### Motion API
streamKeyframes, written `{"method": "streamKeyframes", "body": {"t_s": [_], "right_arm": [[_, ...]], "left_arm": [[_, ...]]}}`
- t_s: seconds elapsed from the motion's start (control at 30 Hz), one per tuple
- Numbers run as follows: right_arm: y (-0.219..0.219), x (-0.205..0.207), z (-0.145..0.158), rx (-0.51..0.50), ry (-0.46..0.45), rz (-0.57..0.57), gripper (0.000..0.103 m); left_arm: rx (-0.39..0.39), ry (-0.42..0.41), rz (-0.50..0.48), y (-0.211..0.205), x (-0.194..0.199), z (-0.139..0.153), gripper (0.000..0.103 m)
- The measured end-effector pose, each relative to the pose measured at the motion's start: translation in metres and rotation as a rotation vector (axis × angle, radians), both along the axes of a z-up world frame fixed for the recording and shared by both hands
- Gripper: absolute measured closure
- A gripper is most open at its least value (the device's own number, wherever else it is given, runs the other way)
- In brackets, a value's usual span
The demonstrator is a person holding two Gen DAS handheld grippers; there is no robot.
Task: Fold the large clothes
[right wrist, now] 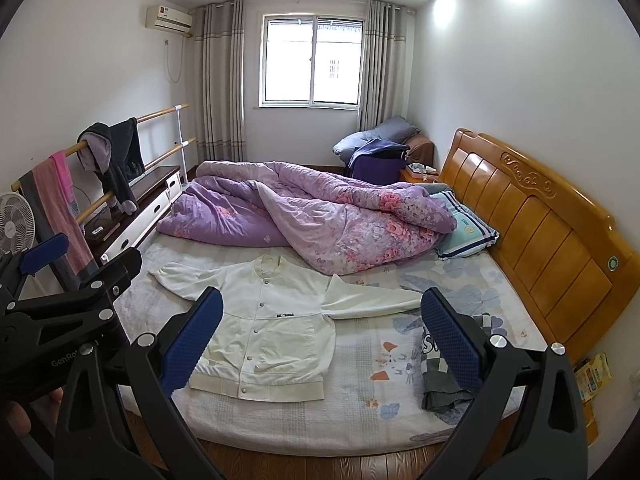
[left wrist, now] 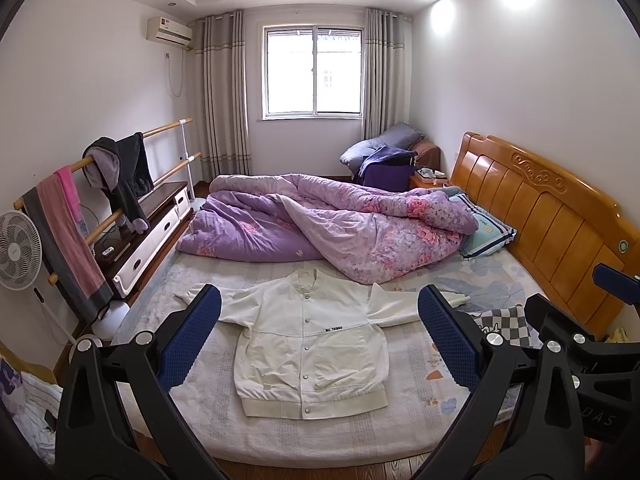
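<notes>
A white button-up jacket point(left wrist: 310, 344) lies flat and face up on the bed point(left wrist: 420, 420), sleeves spread to both sides, hem toward me. It also shows in the right wrist view point(right wrist: 264, 328). My left gripper point(left wrist: 320, 340) is open and empty, held above the near edge of the bed over the jacket. My right gripper point(right wrist: 320, 344) is open and empty, held to the right of the left one, above the jacket's right side. The left gripper's body point(right wrist: 60, 312) shows at the left of the right wrist view.
A crumpled purple floral quilt point(left wrist: 328, 224) fills the far half of the bed. A grey checkered garment point(right wrist: 444, 376) lies at the bed's right near corner. A wooden headboard point(left wrist: 552, 216) stands at right. A clothes rack point(left wrist: 100, 184), a fan point(left wrist: 18, 256) and a cabinet point(left wrist: 148, 232) stand at left.
</notes>
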State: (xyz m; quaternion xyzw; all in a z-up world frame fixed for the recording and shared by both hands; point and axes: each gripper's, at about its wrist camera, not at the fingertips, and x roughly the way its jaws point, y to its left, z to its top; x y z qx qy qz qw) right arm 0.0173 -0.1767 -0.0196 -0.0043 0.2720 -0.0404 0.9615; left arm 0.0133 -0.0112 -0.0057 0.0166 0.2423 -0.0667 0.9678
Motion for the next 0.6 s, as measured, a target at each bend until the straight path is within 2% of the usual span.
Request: {"method": "streamKeyframes", "body": {"t_s": [0.3, 0.6], "right_arm": [[-0.013, 0.018, -0.008, 0.010, 0.020, 0.014, 0.007], [-0.023, 0.045, -0.026, 0.027, 0.064, 0.011, 0.007]], "left_arm": [[0.000, 0.015, 0.004, -0.011, 0.013, -0.007, 0.005], [0.000, 0.065, -0.002, -0.025, 0.055, -0.030, 0.005]]}}
